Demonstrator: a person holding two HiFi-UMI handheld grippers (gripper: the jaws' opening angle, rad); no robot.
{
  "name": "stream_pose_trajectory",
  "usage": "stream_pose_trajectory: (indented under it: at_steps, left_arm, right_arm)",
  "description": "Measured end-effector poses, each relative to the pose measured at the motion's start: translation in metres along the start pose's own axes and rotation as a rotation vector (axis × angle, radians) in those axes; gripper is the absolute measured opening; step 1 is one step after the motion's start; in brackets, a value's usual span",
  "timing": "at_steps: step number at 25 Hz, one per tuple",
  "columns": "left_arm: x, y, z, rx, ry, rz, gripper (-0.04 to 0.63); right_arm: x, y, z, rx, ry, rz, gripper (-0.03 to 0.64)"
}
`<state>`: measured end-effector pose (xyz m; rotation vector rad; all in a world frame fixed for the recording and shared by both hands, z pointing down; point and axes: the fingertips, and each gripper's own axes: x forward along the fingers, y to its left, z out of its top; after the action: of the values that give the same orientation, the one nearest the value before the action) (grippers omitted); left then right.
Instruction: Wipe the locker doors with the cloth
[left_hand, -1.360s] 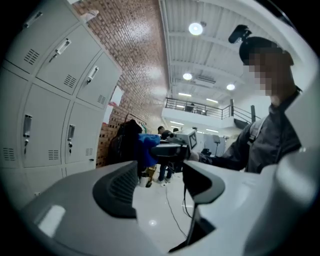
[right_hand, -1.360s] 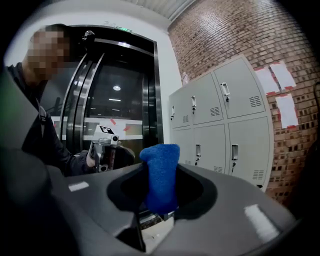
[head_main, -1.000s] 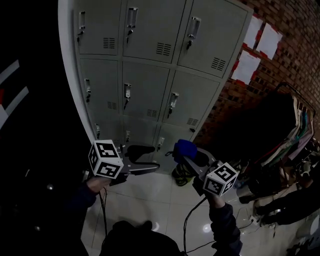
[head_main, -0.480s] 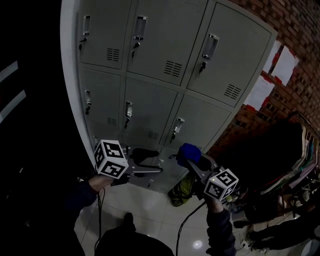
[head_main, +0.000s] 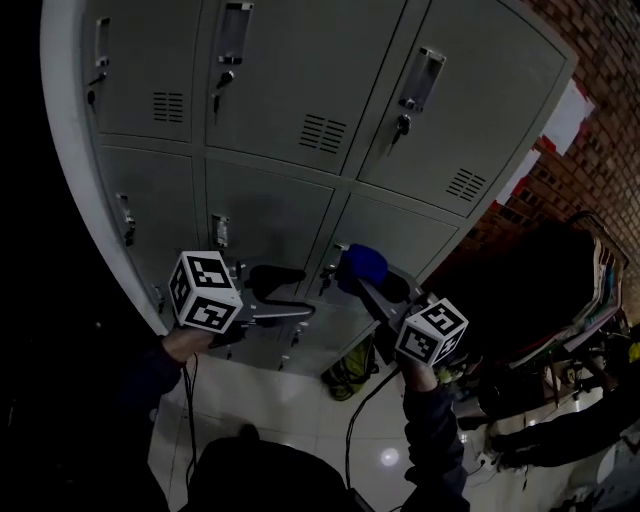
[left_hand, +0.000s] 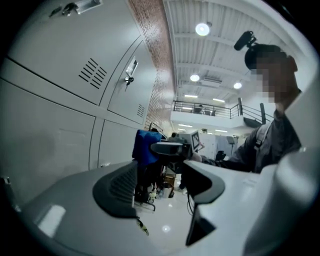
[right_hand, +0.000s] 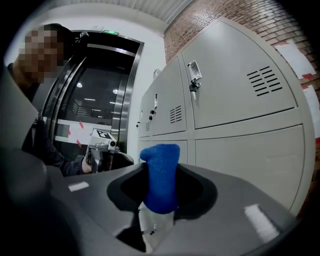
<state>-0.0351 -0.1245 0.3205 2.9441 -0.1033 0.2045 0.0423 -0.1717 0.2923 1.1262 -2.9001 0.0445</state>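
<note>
Closer now loom the flat grey locker doors (head_main: 300, 110). Its own view shows the right gripper (right_hand: 161, 192) clamped on a spongy blue cloth (right_hand: 160, 165); the left gripper (left_hand: 161, 187) gapes empty.

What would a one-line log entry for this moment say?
left gripper: open, empty | right gripper: shut on blue cloth | locker doors: closed, cloth contact unclear
</note>
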Motion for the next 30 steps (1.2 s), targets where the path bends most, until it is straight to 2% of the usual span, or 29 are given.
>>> stream_pose_trajectory:
  at_steps: [7, 10, 20, 30]
  left_arm:
    - [0.014, 0.037, -0.001, 0.007, -0.014, -0.039, 0.262]
    - [0.019, 0.051, -0.003, 0.000, -0.024, -0.021, 0.262]
    - [0.034, 0.061, -0.012, -0.010, -0.041, 0.007, 0.262]
    - [0.048, 0.059, -0.014, 0.038, -0.011, 0.026, 0.262]
  right_arm:
    - [0.030, -0.046, 0.005, -0.047, -0.009, -0.087, 0.121]
    - [0.045, -0.066, 0.007, -0.085, -0.002, -0.116, 0.121]
    - [0.075, -0.086, 0.014, -0.042, -0.014, -0.090, 0.121]
    - [0.068, -0.094, 0.015, -0.038, -0.009, -0.051, 0.127]
